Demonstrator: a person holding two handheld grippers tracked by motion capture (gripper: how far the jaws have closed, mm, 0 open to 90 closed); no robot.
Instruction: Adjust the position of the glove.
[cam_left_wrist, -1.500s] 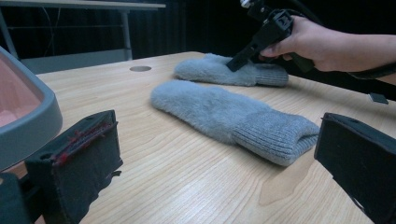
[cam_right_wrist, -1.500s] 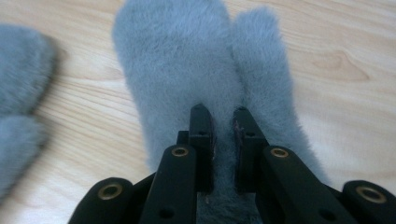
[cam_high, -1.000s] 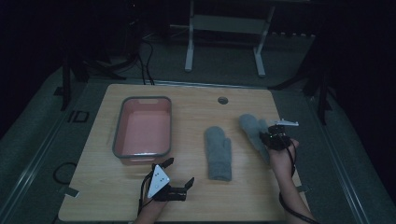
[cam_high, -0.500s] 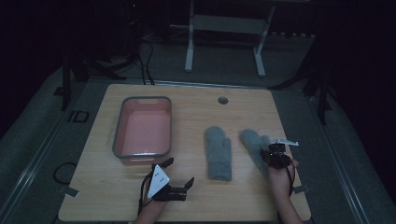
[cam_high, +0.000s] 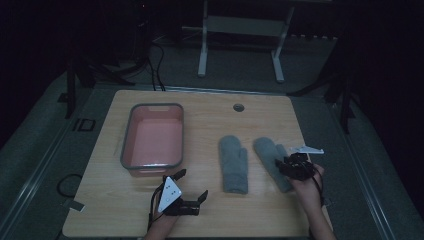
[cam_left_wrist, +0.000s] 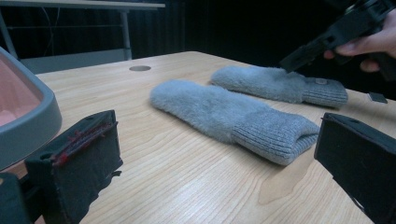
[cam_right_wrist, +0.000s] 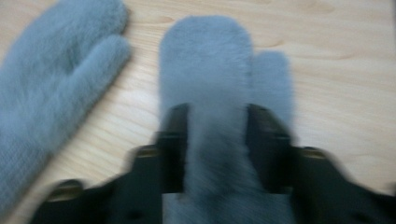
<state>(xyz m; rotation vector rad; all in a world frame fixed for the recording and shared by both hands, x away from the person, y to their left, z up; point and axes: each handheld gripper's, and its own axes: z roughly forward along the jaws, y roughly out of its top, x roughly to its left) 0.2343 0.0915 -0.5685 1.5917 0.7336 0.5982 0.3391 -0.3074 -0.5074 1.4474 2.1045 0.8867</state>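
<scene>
Two grey furry mittens lie side by side on the wooden table. The left mitten (cam_high: 234, 162) (cam_left_wrist: 219, 112) (cam_right_wrist: 56, 70) lies free. My right gripper (cam_high: 287, 167) (cam_right_wrist: 217, 135) is at the cuff end of the right mitten (cam_high: 266, 151) (cam_left_wrist: 275, 84) (cam_right_wrist: 205, 60). Its jaws have just been opening, but the mitten is still squeezed narrow between the pads. My left gripper (cam_high: 192, 183) (cam_left_wrist: 219, 140) rests near the front edge, open and empty, pointing at the mittens.
A grey-rimmed pink tray (cam_high: 125, 145) (cam_left_wrist: 28, 126) stands on the table's left half, just beyond my left gripper. A round cable hole (cam_high: 238, 107) is near the far edge. A metal stand (cam_high: 240, 25) is behind the table.
My right gripper has drawn the right mitten toward the near edge, so it now lies level with the left mitten. The left gripper has stayed put.
</scene>
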